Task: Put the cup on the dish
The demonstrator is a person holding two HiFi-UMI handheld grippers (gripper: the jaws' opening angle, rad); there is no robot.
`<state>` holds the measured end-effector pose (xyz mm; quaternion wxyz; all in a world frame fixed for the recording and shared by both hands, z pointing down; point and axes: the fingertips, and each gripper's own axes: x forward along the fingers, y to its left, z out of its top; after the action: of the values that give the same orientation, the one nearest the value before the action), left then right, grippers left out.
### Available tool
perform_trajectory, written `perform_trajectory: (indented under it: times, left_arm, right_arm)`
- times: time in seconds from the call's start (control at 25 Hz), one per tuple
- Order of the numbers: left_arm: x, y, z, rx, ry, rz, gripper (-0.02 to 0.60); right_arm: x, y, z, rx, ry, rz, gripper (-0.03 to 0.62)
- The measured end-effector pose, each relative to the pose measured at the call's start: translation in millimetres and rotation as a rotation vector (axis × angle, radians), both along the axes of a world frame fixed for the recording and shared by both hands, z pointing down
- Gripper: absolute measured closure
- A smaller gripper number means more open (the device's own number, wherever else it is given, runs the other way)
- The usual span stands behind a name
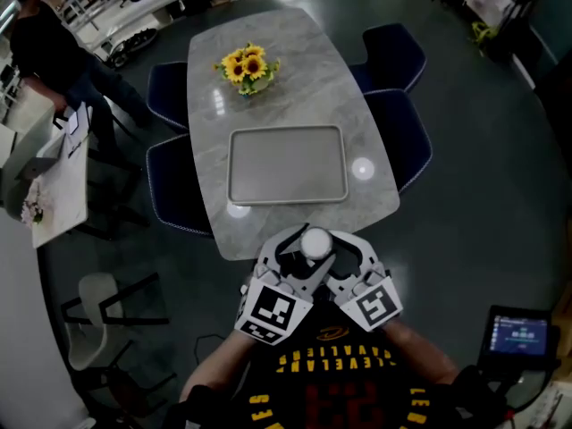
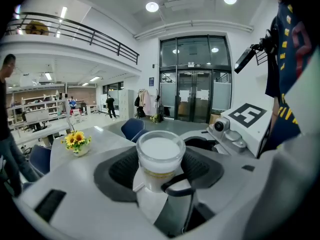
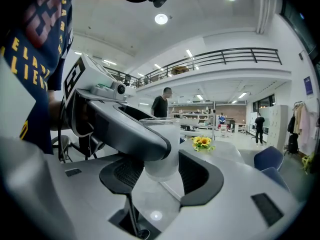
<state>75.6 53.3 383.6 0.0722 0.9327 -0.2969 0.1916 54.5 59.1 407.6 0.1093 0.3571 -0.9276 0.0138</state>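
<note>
The left tongs (image 2: 160,166) and the right tongs (image 3: 162,170) come at the cup (image 1: 315,242) crosswise. Each pair is narrowed onto it, with its pads against the cup's sides and one jaw of the other pair crossing in front. The cup stands upright between them at the near edge of the bench (image 1: 371,206), well short of the bare grey dish (image 1: 286,165), with the sunflowers (image 1: 248,66) beyond.
</note>
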Motion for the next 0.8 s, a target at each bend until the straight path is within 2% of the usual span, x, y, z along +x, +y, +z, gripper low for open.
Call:
perform_trajectory:
  times: [0.4,0.8]
  left_arm:
    - [-18.5,-76.1,4.0,-0.002,0.001,0.042,0.316]
    - [-43.4,-115.0,9.2,-0.028,0.001,0.083,0.316]
  right_arm:
    - [-17.2,-77.7,4.7,0.025,0.056,0.047,0.376]
    - [-41.6,-119.1,7.3,0.029,0.124,0.087,0.376]
